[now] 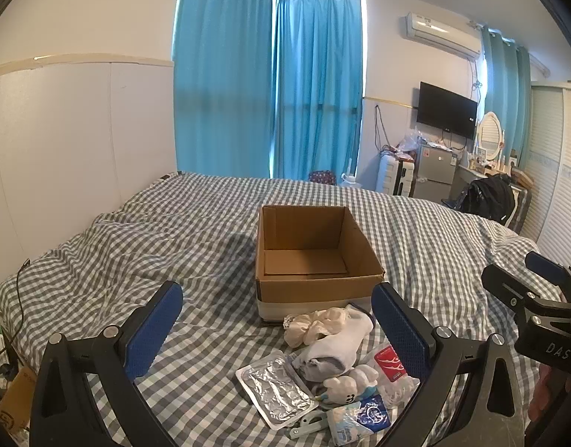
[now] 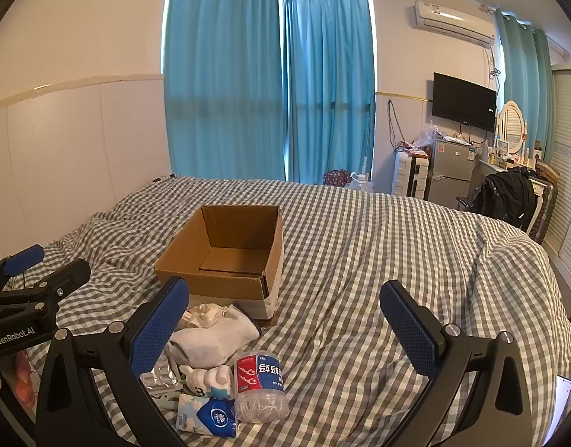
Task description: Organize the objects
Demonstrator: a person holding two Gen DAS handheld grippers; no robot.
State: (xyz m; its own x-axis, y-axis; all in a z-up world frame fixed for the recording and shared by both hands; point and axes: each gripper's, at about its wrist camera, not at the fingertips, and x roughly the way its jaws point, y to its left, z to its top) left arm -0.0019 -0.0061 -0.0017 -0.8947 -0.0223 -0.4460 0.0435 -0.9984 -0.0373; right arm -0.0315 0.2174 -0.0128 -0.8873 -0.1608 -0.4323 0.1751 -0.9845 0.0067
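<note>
An open, empty cardboard box (image 1: 315, 249) (image 2: 226, 249) sits on the checked bedspread. In front of it lies a small heap: a cream scrunchie (image 1: 315, 324) (image 2: 203, 314), a white sock (image 1: 337, 346) (image 2: 214, 339), a silver foil pouch (image 1: 276, 383), a white toy figure (image 1: 350, 383) (image 2: 207, 378), a blue tissue pack (image 1: 360, 417) (image 2: 207, 415) and a clear bottle with a red and blue label (image 2: 261, 383) (image 1: 388, 367). My left gripper (image 1: 276, 320) hangs open over the heap. My right gripper (image 2: 285, 316) is open, with the heap by its left finger.
The bed (image 2: 397, 260) fills most of both views, with bare spread right of the box. Blue curtains (image 1: 267, 85), a white headboard panel (image 1: 62, 149), a fridge (image 2: 451, 171), a wall TV (image 2: 464, 100) and a chair with a black bag (image 2: 509, 193) stand beyond. A phone (image 2: 561, 406) lies at far right.
</note>
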